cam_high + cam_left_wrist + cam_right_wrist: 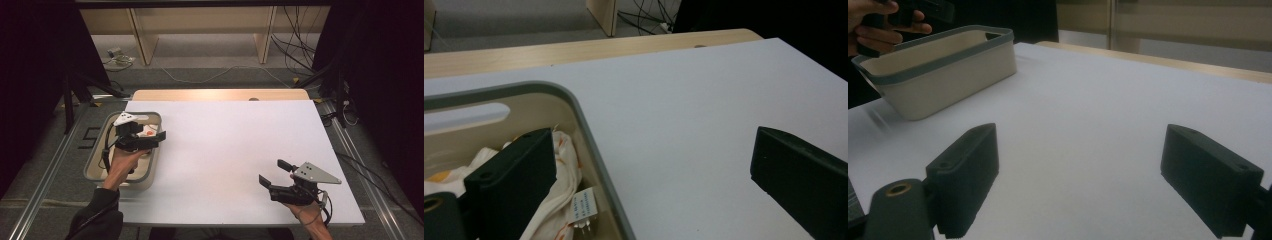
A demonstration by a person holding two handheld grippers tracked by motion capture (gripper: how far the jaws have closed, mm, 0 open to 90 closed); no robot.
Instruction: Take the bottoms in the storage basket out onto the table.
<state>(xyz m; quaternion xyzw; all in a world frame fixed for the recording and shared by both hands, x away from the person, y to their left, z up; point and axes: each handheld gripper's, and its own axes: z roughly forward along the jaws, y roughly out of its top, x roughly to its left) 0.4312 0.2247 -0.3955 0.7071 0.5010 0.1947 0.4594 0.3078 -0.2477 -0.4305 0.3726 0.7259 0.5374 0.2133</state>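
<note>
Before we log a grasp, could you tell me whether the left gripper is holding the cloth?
No, the left gripper is open above the cloth in the bin.

High view looks down from above the counter (225,150); both gripper views skim low across it, sharing the beige basket (938,75).

The left gripper (150,134) hangs over the bin (95,159) at the table's (225,145) left edge. A cloth (561,170) lies in the bin, beneath that gripper's jaw. The right gripper (274,172) sits well apart, over the table's near right corner.
</note>
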